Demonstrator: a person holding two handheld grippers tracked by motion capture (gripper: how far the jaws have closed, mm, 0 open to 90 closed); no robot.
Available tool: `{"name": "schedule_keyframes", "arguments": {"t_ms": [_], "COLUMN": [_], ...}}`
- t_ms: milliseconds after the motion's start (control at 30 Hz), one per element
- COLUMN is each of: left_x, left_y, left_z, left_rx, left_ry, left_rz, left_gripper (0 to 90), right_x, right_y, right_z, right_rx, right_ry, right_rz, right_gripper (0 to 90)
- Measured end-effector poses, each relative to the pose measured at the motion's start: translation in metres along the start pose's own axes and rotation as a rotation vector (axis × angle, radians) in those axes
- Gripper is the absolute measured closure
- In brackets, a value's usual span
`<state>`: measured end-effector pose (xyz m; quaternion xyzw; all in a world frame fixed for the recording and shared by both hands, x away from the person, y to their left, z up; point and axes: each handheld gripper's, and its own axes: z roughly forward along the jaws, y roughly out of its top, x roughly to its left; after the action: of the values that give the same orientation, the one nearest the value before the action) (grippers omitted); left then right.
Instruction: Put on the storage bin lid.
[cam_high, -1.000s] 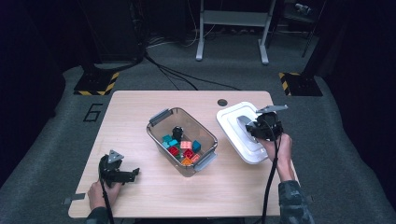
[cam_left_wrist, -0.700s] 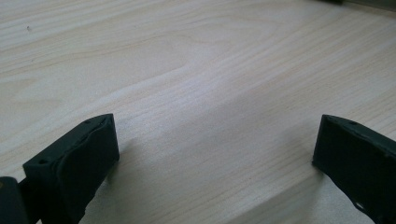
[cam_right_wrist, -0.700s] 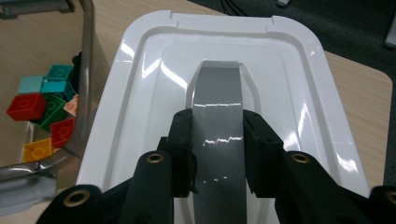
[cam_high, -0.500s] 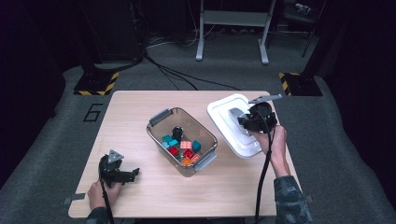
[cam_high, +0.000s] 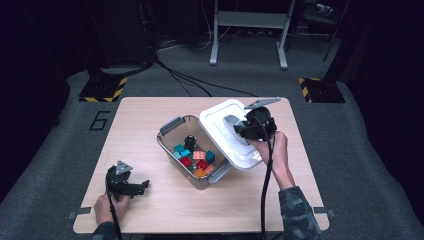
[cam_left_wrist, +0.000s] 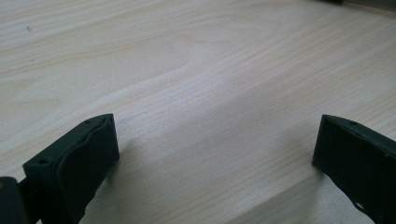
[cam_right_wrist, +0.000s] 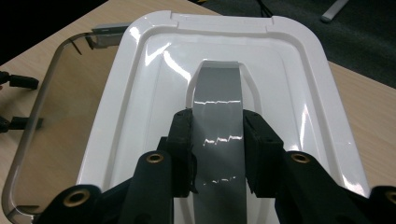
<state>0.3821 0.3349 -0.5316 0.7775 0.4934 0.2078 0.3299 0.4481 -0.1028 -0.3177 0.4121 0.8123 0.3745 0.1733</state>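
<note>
A clear plastic box (cam_high: 176, 151) stands mid-table with several coloured bricks (cam_high: 196, 160) and a black piece inside. My right gripper (cam_high: 242, 131) (cam_right_wrist: 217, 149) is shut on the grey handle (cam_right_wrist: 218, 126) of the white lid (cam_high: 220, 126) (cam_right_wrist: 154, 74). The lid hangs tilted in the air, overlapping the box's right rim (cam_right_wrist: 42, 98). At the table's front left corner my left gripper (cam_high: 136, 187) (cam_left_wrist: 215, 149) rests low on the wood, jaws wide open with nothing between them.
The wooden table (cam_high: 150, 110) has bare room at the back left and along the front. A person's hand (cam_high: 274, 150) holds the right gripper, its cable trailing toward the front edge. Stands and cables lie on the dark floor beyond.
My right gripper has lifted the white lid off the table's right side and carried it left, over the box's right edge. The left gripper has stayed put.
</note>
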Motion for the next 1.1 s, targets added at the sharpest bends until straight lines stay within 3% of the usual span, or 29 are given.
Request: {"name": "schedule_keyframes", "arguments": {"t_ms": [500,833,1100], "left_x": [0.000,0.000,0.000], "left_y": [0.000,0.000,0.000], "left_z": [0.000,0.000,0.000], "left_rx": [0.003,0.001,0.001], "left_ry": [-0.002,-0.001,-0.001], "left_rz": [0.003,0.000,0.001], "left_gripper": [0.0,0.0,0.0], "right_x": [0.042,0.067,0.085], "right_y": [0.010,0.014,0.015], "right_z": [0.044,0.074,0.086], "right_rx": [0.038,0.082,0.086], "right_ry": [0.064,0.065,0.068], "right_rz": [-0.056,-0.112,-0.100], "right_gripper": [67.2,67.1,67.1]}}
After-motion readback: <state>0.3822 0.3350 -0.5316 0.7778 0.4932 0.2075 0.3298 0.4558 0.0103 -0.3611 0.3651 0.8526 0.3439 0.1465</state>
